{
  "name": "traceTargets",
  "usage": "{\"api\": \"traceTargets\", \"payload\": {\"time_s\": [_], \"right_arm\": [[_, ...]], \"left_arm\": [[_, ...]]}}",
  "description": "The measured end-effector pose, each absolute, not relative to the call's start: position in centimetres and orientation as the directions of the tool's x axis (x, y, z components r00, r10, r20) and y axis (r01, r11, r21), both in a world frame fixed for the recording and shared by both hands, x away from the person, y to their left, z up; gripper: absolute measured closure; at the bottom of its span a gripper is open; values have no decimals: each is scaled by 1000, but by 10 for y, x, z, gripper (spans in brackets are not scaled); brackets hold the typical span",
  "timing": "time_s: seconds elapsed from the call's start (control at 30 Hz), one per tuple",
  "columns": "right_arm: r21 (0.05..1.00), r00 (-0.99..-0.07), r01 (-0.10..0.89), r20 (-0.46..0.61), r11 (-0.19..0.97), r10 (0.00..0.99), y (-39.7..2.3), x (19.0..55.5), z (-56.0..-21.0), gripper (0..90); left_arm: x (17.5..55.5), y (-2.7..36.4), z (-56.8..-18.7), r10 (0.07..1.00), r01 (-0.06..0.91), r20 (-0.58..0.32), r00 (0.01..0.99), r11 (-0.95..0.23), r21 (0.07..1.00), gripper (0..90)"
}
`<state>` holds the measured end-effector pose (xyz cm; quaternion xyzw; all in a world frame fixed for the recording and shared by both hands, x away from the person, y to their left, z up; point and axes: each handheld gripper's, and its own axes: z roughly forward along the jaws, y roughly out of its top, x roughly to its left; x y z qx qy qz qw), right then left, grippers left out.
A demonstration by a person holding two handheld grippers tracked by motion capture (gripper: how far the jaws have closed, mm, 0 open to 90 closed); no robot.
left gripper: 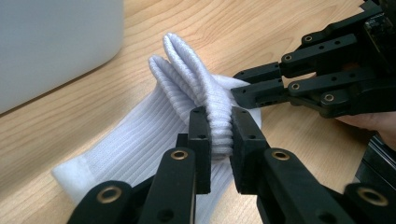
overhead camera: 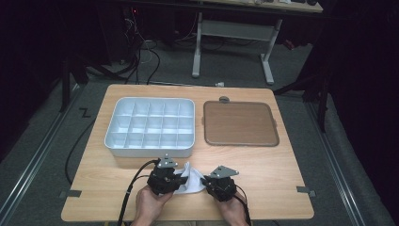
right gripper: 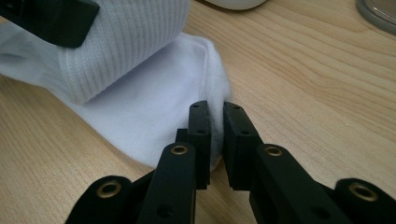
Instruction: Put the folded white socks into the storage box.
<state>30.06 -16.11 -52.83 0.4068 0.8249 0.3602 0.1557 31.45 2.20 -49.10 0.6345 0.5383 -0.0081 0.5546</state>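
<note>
Sock [overhead camera: 189, 180] is found at lower centre of the high view, below the compartment tray [overhead camera: 115, 123] — its ribbed cuff is pinched by the left gripper [left gripper: 219, 133], its edge by the right gripper [right gripper: 215, 135]; both grips are best kept firm — the fold laid flat and even

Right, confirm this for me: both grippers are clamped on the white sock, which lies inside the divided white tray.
Not quite. The left gripper and right gripper are both clamped on the white sock, but the sock lies on the wooden table, in front of the divided white tray, not inside it. The high view shows this.
</note>
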Motion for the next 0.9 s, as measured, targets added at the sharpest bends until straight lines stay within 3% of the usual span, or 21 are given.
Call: {"api": "traceTargets", "payload": {"time_s": [0.9], "right_arm": [[723,-627,557,43,409,778,-155,300,-529,824]], "left_arm": [[315,2,-516,674,725,-606,421,151,672,796]]}}
